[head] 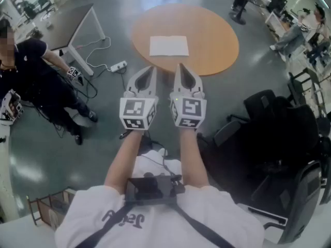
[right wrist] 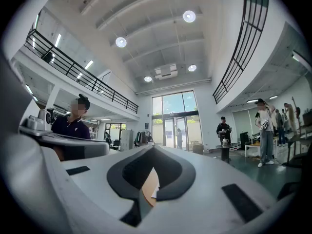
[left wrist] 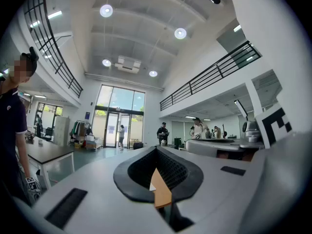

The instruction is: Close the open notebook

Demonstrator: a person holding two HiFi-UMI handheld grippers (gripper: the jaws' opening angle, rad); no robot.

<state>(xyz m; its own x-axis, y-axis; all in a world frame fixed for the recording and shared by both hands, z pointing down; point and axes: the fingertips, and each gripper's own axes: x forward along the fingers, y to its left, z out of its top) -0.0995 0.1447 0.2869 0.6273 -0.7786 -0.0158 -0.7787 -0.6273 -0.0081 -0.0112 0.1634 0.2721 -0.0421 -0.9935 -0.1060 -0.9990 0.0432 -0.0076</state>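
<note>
Both grippers are closed and empty. The left gripper (head: pixel 150 69) and right gripper (head: pixel 182 66) sit side by side at the centre of the head view, noses aimed at the top of the frame. Each one's own view shows its two jaws meeting at the tips, with nothing between the pads. A slot behind the tips shows only a sliver of orange table and a white scrap (probably the notebook's edge, too small to be sure).

Just beyond the tips, in the upper middle of the head view, is the round table (head: pixel 222 40). The notebook (head: pixel 169 46) lies flat on it near the centre, white pages up, well apart from both grippers.

Farther out, a power strip (head: pixel 119 65) lies on the floor left of the table, a grey desk (head: pixel 77 19) fills the upper left, a person in dark clothes (head: pixel 36 81) stands at the left edge, and a black chair (head: pixel 279 123) is at the right.

As for the task, nothing looks done yet: the notebook is open and untouched. I judge that all of it remains: reaching the table, getting under one cover and folding it over.
</note>
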